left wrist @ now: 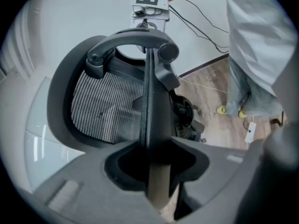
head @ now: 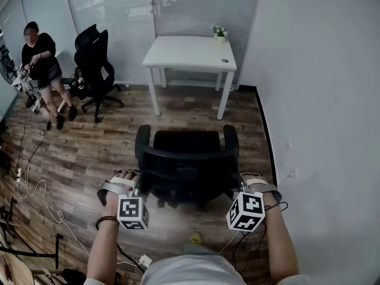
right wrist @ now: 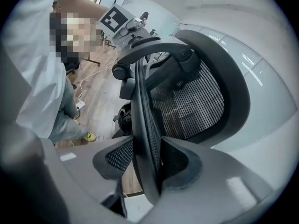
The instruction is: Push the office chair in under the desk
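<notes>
Office chair [head: 187, 159] stood mid-floor, well short of the desk [head: 190, 51] at its 12 o'clock, with left gripper [head: 138, 187] and right gripper [head: 238, 186] each pinching its backrest rim [left wrist: 150, 92] at 7 and 5 o'clock, so most of the push under the desk looked undone.

One office chair [head: 185, 159] (plus another chair [head: 95, 64] beyond), one desk [head: 184, 52], one plant [head: 220, 33].

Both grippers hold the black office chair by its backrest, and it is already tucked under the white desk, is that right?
No. In the head view the office chair stands short of the white desk, wooden floor between them. The left gripper and right gripper do hold its backrest.
</notes>
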